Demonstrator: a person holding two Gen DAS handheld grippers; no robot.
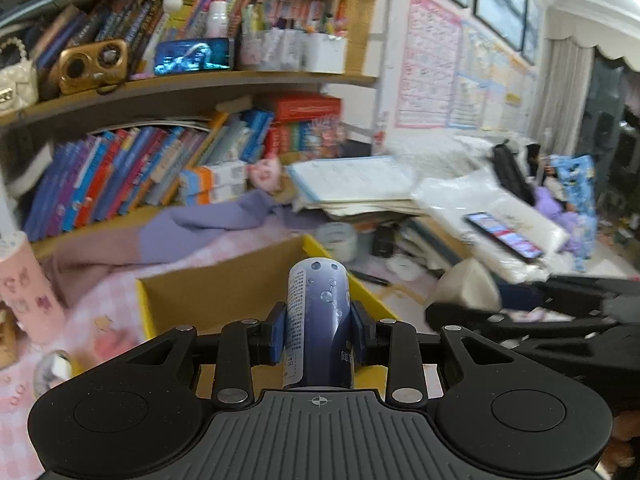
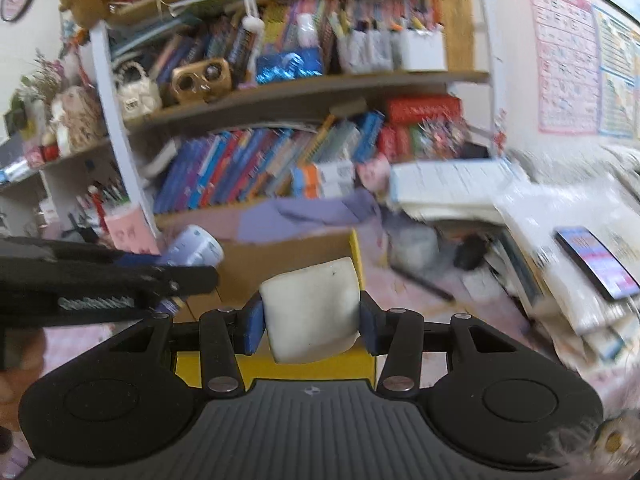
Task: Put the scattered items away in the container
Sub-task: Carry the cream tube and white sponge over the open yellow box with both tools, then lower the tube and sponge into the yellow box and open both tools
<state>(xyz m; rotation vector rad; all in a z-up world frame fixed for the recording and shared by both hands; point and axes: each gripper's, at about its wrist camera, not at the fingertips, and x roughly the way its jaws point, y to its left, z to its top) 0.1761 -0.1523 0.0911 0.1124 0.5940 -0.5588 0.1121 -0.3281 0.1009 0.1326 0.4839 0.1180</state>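
Blue pads of the left gripper [image 1: 318, 332] pinch a blue cylindrical bottle [image 1: 318, 312] lying along the fingers, over the yellow-rimmed cardboard box [image 1: 224, 292]. Right gripper [image 2: 312, 320] clamps a white squashy block [image 2: 312, 312] above the same box. Risk: both tools crowd one opening and may collide, or the smooth bottle slides out forward and misses.

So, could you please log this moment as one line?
left hand-held gripper: shut on blue can | right hand-held gripper: shut on white block | yellow box: ahead
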